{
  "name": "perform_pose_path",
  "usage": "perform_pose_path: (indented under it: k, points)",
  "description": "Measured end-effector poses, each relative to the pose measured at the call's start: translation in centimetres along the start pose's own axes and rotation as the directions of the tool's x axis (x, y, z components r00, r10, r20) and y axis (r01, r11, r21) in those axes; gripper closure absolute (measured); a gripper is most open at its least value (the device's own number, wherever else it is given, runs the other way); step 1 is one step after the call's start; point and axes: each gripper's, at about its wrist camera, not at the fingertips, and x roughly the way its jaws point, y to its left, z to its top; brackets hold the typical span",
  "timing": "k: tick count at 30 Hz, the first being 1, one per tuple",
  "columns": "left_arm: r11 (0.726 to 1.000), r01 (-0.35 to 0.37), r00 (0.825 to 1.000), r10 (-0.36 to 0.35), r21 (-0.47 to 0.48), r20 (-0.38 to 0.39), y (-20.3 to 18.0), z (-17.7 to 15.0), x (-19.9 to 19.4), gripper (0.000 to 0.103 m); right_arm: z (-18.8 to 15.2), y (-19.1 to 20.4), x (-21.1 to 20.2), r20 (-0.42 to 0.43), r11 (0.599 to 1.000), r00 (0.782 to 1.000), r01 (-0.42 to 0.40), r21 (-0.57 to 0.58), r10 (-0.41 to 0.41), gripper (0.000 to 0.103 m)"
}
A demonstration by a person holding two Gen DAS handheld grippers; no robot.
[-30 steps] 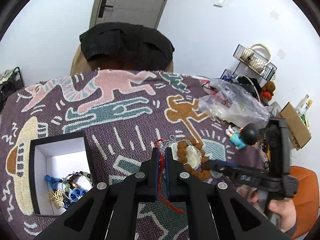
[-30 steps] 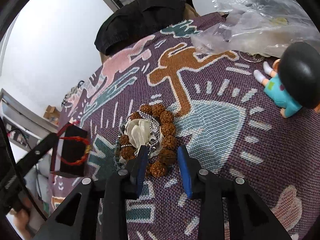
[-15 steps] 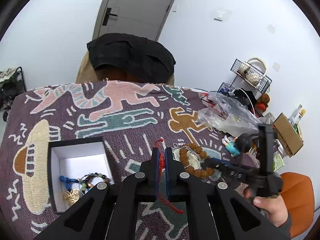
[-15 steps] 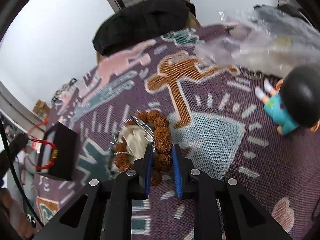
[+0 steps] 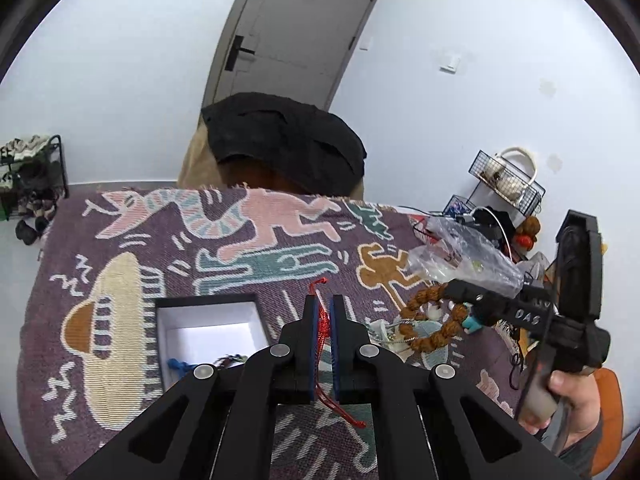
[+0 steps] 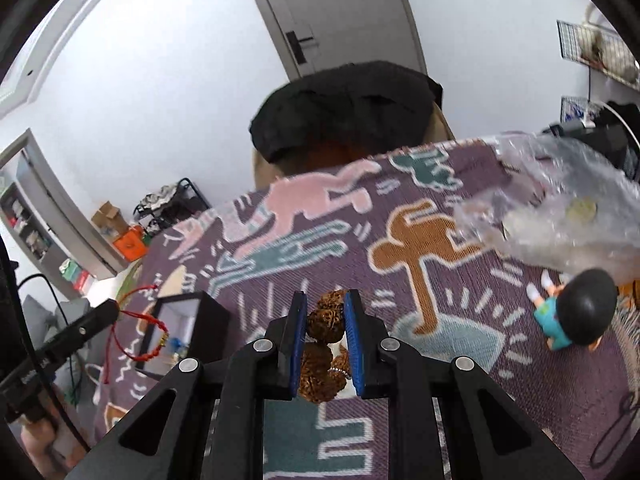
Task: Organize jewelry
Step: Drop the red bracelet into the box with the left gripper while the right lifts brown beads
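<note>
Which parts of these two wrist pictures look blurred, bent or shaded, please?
Left wrist view: sharp and evenly lit; the fisheye bows the door and darkens the corners. Right wrist view: the plastic bag and the blanket pattern near it are smeared, while the brown bead bracelet between the right gripper pads stays crisp.
</note>
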Motion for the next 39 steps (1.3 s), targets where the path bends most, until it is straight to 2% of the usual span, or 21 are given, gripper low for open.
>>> perform_pose_path:
  k: [8, 22, 30, 35, 37, 38, 39]
  points:
    - [0.999, -0.022, 0.999, 0.022, -0.034, 0.025, 2.1, 0.2, -1.8, 0.098, 1.8, 3.2, -2.3, 0.056, 0.998, 0.997, -0.050, -0.035, 0.052, 0.083]
    - [0.997, -0.043, 0.998, 0.045, -0.062, 0.032, 4.4, 0.3, -2.4, 0.098, 4.8, 8.0, -5.9, 0.141, 0.989, 0.986, -0.065, -0.131, 0.083, 0.083]
    - [0.995, -0.058, 0.998, 0.059, -0.086, 0.003, 5.8, -0.1, -1.1, 0.098, 6.1, 10.6, -7.8, 0.175, 0.981, 0.980, -0.067, -0.182, 0.099, 0.083]
    - [0.992, -0.040, 0.997, 0.031, -0.123, -0.076, 6.7, -0.8, 1.0, 0.098, 6.4, 12.0, -8.0, 0.177, 0.976, 0.978, -0.076, -0.204, 0.113, 0.083]
    - [0.989, -0.024, 0.995, 0.009, -0.143, -0.101, 7.1, -1.1, 1.5, 0.094, 6.6, 12.8, -8.1, 0.177, 0.973, 0.977, -0.084, -0.213, 0.123, 0.083]
    - [0.988, -0.020, 0.994, 0.003, -0.153, -0.112, 7.2, -1.1, 1.6, 0.088, 6.7, 13.0, -8.1, 0.177, 0.972, 0.976, -0.087, -0.217, 0.126, 0.083]
    - [0.987, -0.021, 0.993, 0.002, -0.159, -0.117, 7.3, -1.2, 1.6, 0.072, 6.9, 13.4, -8.2, 0.179, 0.971, 0.975, -0.089, -0.223, 0.130, 0.083]
